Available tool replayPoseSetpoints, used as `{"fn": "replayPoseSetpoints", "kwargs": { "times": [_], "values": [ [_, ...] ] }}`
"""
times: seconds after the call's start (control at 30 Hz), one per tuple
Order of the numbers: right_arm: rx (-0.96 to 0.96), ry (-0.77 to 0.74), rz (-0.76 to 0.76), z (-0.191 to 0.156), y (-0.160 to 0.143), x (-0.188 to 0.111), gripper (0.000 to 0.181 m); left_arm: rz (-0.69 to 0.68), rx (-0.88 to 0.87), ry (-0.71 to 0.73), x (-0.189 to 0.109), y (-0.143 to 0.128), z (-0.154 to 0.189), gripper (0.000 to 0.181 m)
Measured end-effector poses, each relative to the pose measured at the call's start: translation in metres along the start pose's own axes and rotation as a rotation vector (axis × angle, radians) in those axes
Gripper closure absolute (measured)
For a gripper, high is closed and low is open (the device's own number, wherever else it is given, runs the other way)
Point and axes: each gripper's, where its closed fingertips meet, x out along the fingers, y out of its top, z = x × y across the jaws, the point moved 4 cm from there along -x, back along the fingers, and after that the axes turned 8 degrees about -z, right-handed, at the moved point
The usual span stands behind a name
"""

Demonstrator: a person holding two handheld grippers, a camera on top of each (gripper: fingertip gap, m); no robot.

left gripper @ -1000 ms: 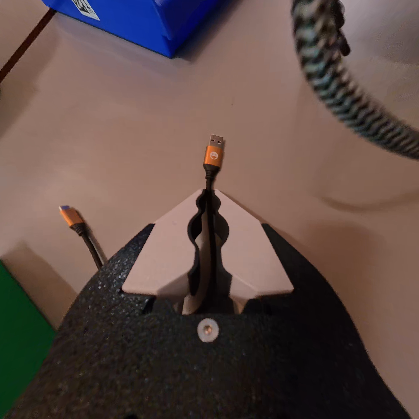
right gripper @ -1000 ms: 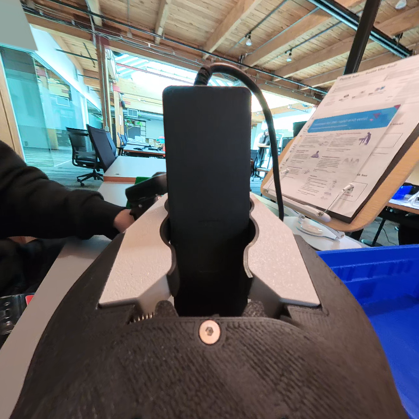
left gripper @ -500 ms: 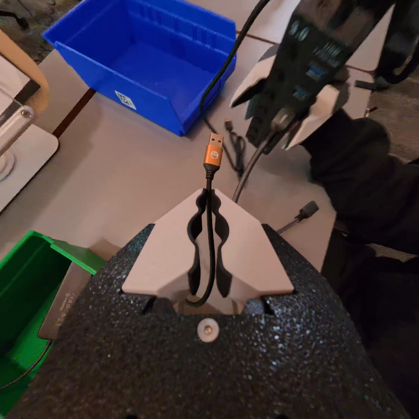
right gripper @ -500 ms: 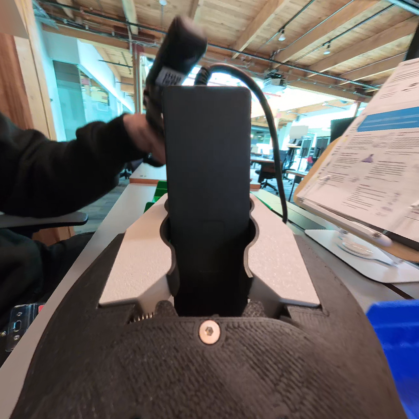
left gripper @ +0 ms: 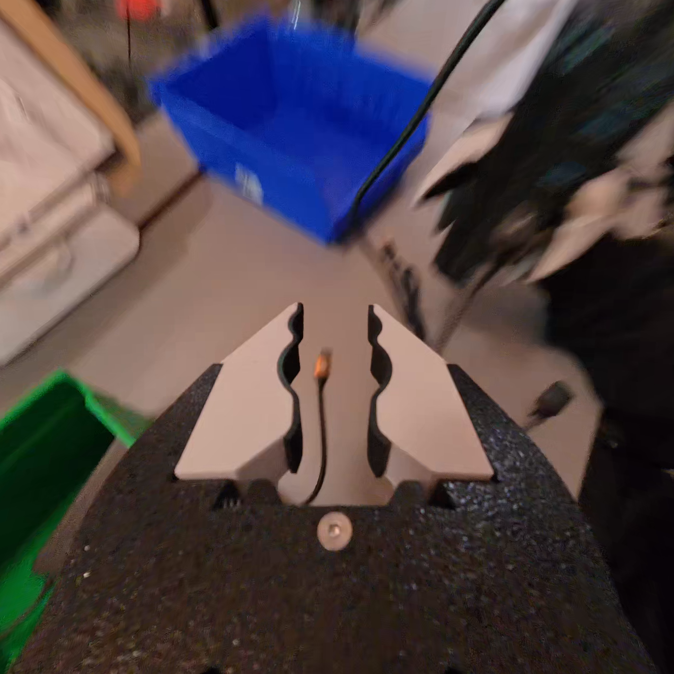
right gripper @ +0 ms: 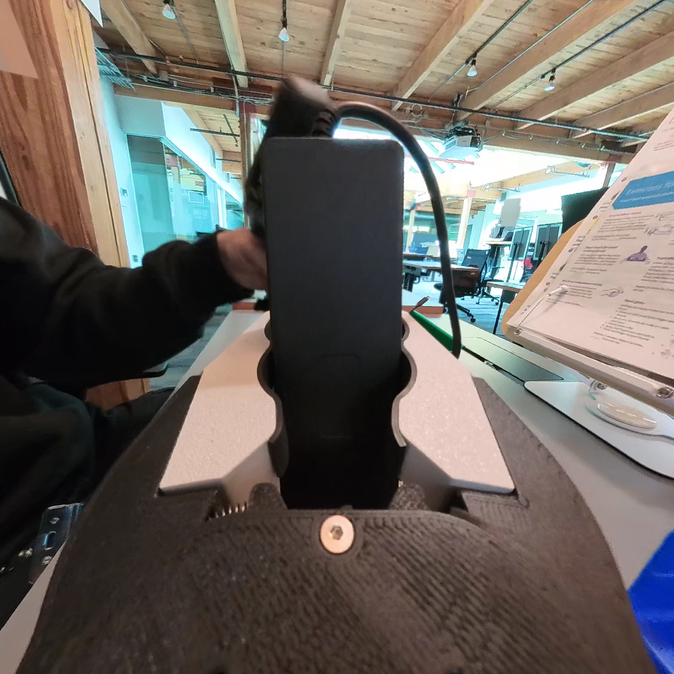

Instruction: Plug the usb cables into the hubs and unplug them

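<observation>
My left gripper is open, its jaws wide apart above the grey table. The black USB cable with the orange plug shows loose between the fingers, touching neither; the view is blurred. My right gripper is shut on a black USB hub, held upright with its own black cable arching off the top. The right gripper with the hub shows blurred at the upper right of the left wrist view. The hub's ports are hidden in the right wrist view.
A blue bin stands at the far side of the table and a green bin at the near left. A document stand is beside them. A black connector lies on the table. A person's black sleeve reaches behind the hub.
My left gripper has opened and let go of the orange-plug cable, which has dropped lower between the fingers. The left view swung and blurred. The right gripper still holds the hub.
</observation>
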Motion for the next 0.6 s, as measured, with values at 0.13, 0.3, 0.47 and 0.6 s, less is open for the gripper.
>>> {"fn": "replayPoseSetpoints", "kwargs": {
  "times": [0.13,0.3,0.47,0.6],
  "values": [
    [0.011,0.039,-0.046,-0.004,-0.008,0.019,0.119,0.336,0.156,-0.312,-0.058,0.049,0.060,0.121],
    [0.005,0.119,-0.103,-0.021,-0.015,0.052,0.119,0.188,0.263,-0.200,-0.027,0.050,0.077,0.098],
    [0.010,0.113,-0.180,-0.034,-0.022,0.077,0.118,0.158,0.298,-0.156,-0.027,0.049,0.073,0.128],
    [0.054,0.080,-0.163,-0.043,-0.013,0.082,0.116,0.158,0.332,-0.192,-0.040,0.049,0.078,0.128]
  ]
}}
